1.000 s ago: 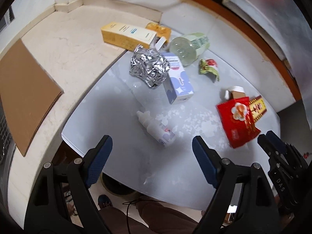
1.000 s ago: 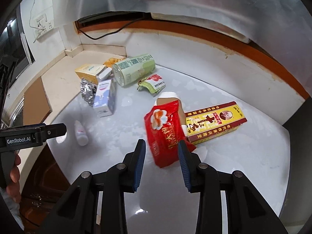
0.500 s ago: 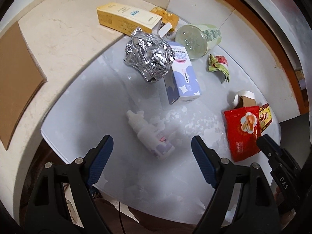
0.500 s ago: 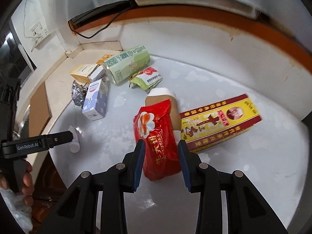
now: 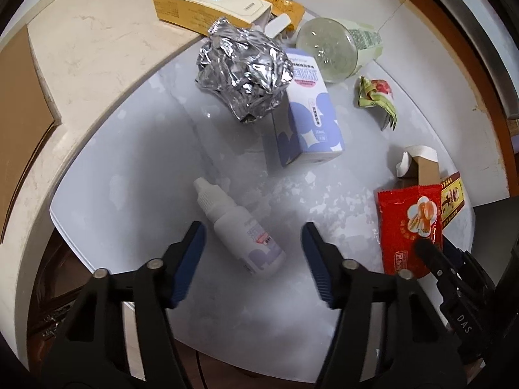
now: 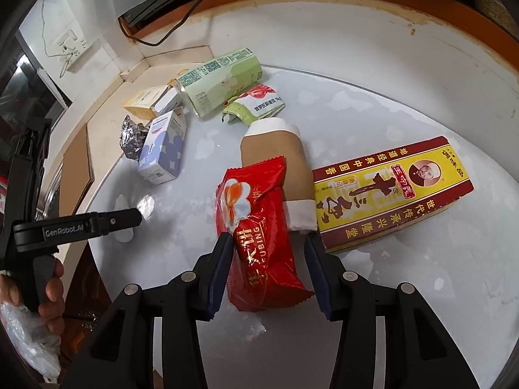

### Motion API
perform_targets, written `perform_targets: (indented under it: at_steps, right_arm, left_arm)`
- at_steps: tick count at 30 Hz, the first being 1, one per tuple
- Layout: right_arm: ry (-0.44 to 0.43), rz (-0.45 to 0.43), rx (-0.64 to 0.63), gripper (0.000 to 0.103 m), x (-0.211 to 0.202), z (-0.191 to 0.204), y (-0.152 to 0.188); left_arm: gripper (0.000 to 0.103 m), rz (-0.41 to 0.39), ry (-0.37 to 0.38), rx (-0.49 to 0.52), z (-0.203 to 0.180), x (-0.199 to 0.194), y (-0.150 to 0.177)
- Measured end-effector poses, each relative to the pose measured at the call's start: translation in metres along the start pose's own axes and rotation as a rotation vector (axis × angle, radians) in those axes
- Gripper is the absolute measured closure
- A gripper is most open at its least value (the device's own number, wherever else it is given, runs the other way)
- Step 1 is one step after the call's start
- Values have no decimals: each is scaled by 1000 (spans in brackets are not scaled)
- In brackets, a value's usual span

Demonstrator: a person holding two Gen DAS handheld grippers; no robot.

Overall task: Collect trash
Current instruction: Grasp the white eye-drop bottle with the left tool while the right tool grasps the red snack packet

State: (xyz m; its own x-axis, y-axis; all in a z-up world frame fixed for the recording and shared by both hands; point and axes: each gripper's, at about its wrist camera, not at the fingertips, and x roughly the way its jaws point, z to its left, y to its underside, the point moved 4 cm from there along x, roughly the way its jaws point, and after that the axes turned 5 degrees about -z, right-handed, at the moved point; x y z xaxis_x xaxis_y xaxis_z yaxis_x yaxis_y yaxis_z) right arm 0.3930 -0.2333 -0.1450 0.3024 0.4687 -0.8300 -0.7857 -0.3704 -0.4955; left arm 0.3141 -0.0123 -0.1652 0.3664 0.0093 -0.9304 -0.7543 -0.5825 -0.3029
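A small white dropper bottle (image 5: 240, 227) lies on the white round table (image 5: 129, 162), between the tips of my left gripper (image 5: 251, 236). The left jaws are closing, and a gap still shows on each side of the bottle. A red snack packet (image 6: 256, 227) lies flat with its near half between the tips of my right gripper (image 6: 267, 243). The right jaws are opening and do not pinch it. In the left wrist view the same red packet (image 5: 408, 223) lies at the right.
Behind lie a crumpled foil ball (image 5: 243, 64), a blue-and-white carton (image 5: 308, 120), a green cup (image 5: 327, 52), a yellow box (image 5: 207, 3), a green wrapper (image 5: 376, 94), a brown paper box (image 6: 275, 159) and a red-and-yellow box (image 6: 389, 191). A beige counter (image 5: 97, 48) borders the table's left.
Both grippers came down closer to the table. The left jaws narrowed around the dropper bottle. The right jaws widened and now straddle the red packet.
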Motion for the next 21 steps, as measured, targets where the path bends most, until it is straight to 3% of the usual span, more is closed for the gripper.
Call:
perform_targets:
  at_steps: [1,5,12,21]
  right_arm:
    - [-1,3,-3,57,0,0,1]
    - [-18,5,-12,72,1,2,6]
    - [-44,-26,-39,87,-8,9,9]
    - [-56,-64,-38,88,-26,23,14]
  left_arm:
    - [51,0,-6,1,-1,1,0]
    - [77,-6,-16,-1,0,1,-1]
    - [81,-15,16,-29,13,-5,2]
    - [81,-60,34,19,16,-34,8]
